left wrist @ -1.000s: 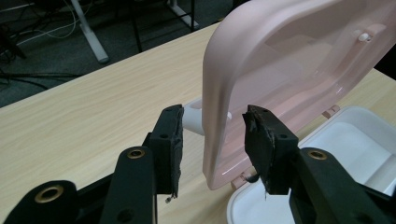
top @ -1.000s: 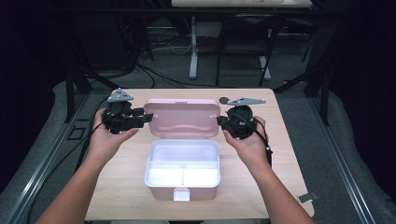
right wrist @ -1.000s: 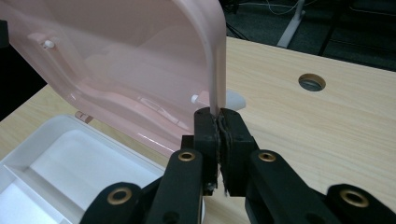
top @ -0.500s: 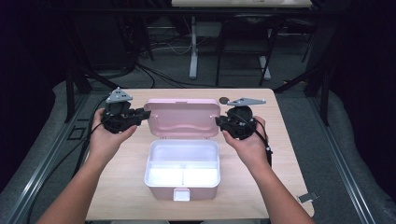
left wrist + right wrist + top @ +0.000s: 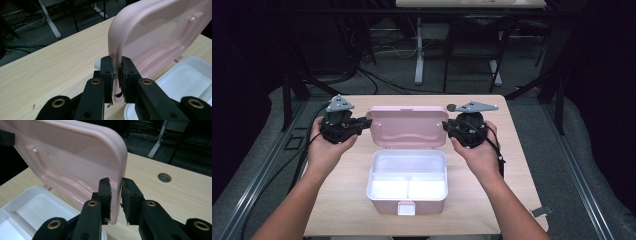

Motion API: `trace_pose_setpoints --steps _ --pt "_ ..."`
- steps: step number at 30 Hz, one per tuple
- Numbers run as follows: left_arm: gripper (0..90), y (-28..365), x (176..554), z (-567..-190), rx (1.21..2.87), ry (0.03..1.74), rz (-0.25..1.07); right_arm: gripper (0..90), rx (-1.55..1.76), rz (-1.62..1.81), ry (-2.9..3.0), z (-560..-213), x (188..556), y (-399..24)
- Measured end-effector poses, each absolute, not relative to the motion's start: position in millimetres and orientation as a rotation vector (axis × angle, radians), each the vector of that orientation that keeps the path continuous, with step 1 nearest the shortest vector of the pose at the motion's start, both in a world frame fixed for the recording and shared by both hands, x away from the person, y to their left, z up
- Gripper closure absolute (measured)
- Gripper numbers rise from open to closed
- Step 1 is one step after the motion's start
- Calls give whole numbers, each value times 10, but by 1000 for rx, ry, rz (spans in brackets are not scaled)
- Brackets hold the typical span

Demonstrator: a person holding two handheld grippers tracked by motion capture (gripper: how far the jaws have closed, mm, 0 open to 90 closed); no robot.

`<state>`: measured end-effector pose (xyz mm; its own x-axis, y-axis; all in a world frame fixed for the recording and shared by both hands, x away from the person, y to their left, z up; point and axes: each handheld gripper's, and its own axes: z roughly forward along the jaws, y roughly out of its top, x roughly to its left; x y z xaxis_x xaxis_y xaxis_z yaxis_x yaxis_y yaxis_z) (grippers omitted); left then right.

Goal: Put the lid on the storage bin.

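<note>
Upright pink lid (image 5: 407,126) over white-lined box (image 5: 407,181)

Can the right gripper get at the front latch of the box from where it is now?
Probably not yet: the right gripper is clamped on the pink lid, as is the left gripper. The latch itself sits unobstructed.

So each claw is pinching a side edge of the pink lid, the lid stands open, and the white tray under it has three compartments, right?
Not quite: the tray has two compartments, as the high view shows. The left claw and right claw do pinch the open lid's side edges.
</note>
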<state>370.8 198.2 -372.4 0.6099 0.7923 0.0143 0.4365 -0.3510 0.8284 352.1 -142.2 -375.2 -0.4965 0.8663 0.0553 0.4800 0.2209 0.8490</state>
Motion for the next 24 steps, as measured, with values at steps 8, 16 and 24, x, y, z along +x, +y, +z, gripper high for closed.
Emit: trace_pose_setpoints --steps 8,16,24 --pt "815 1983 3690 -3716 1998 967 532 823 1228 1216 2060 -3666 3519 -1443" --pt "831 2005 3635 -3687 2002 951 540 840 1217 1230 2045 -3610 3486 -1459" --pt "816 2005 3599 -3676 1995 942 544 846 1225 1232 2043 -3620 3464 -1464"
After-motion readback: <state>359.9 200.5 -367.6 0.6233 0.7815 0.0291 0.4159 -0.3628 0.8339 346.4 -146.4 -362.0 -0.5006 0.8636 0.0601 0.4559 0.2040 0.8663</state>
